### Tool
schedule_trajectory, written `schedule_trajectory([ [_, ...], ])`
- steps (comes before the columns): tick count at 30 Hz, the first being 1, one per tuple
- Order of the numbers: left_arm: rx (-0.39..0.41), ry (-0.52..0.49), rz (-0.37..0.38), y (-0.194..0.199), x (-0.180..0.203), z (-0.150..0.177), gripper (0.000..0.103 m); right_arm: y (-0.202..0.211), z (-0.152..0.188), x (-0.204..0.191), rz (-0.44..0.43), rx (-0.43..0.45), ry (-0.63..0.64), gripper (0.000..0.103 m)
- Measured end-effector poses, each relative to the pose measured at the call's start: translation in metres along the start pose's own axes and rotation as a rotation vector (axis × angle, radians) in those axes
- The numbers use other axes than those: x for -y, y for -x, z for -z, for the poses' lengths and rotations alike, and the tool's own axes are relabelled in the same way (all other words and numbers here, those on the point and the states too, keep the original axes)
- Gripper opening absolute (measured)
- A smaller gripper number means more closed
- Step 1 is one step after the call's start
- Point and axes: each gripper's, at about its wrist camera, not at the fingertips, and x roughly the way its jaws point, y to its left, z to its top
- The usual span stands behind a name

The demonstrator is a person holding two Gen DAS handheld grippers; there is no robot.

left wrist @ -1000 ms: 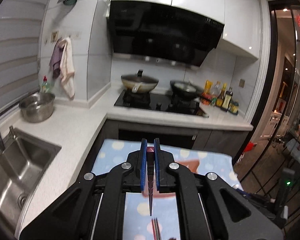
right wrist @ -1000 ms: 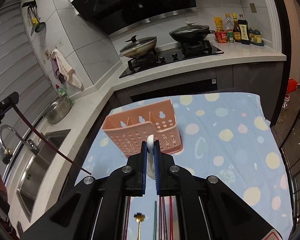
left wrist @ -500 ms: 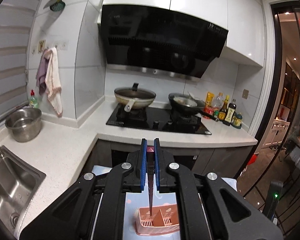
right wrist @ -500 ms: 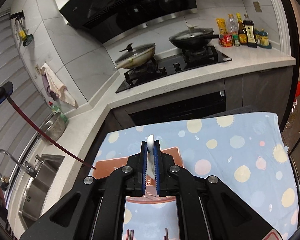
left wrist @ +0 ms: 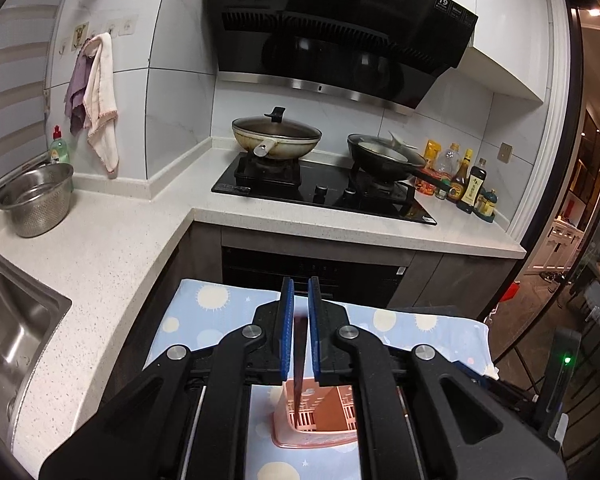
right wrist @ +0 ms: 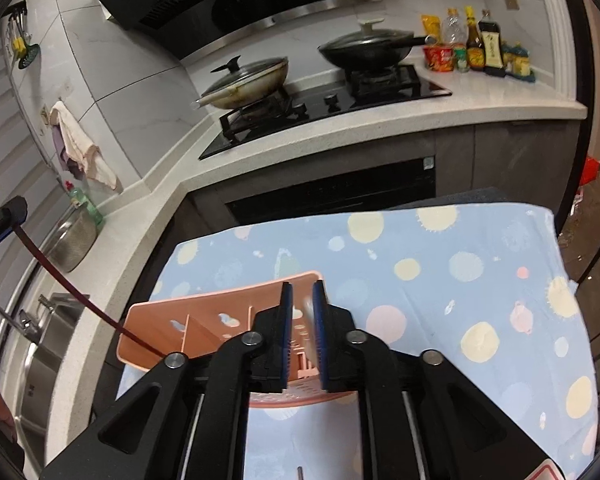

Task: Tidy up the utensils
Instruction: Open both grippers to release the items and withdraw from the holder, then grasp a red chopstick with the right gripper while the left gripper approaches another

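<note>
A pink slotted caddy (left wrist: pixel 320 420) (right wrist: pixel 204 320) stands on the blue dotted cloth, just below both grippers. My left gripper (left wrist: pixel 298 288) is shut on a dark red chopstick (left wrist: pixel 299 360), which hangs down with its tip inside the caddy. The right wrist view shows that chopstick (right wrist: pixel 68 292) slanting from the left edge down to the caddy's left end. My right gripper (right wrist: pixel 302 292) is over the caddy's right compartment and its jaws are opening. A white utensil handle (right wrist: pixel 308 312) shows as a blur between the pads, no longer pinched.
The table with the blue dotted cloth (right wrist: pixel 440 280) stands in front of an L-shaped counter (left wrist: pixel 112 248). On it are a hob with two lidded woks (left wrist: pixel 276 140), bottles (left wrist: pixel 468 184), a steel bowl (left wrist: pixel 36 200) and a sink (left wrist: pixel 8 332).
Both grippers came forward and lower, so the caddy now sits right under them. The right jaws parted and the white handle turned blurred and loose. The chopstick tip entered the caddy.
</note>
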Motion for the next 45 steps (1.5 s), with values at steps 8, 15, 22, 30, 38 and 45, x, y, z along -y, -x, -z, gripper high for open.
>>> schedule_trajectory([
  [8, -0.007, 0.019, -0.047, 0.013, -0.007, 0.010, 0.039, 0.036, 0.004, -0.002, -0.015, 0.044, 0.004, 0.033],
  [15, -0.041, 0.034, -0.063, 0.040, -0.019, 0.038, 0.039, 0.076, 0.034, -0.005, -0.001, 0.051, 0.032, 0.041],
  [22, -0.124, 0.030, -0.085, 0.068, -0.025, 0.098, 0.039, 0.111, 0.092, 0.000, 0.026, 0.004, 0.049, 0.041],
  [30, -0.242, 0.015, -0.095, 0.096, -0.025, 0.179, 0.039, 0.142, 0.170, 0.012, 0.068, -0.079, 0.050, 0.041],
  [38, -0.350, -0.001, -0.085, 0.117, -0.017, 0.260, 0.039, 0.163, 0.244, 0.021, 0.115, -0.155, 0.085, 0.041],
  [45, -0.428, -0.005, -0.086, 0.129, -0.016, 0.307, 0.039, 0.164, 0.299, 0.023, 0.097, -0.253, 0.094, 0.040],
])
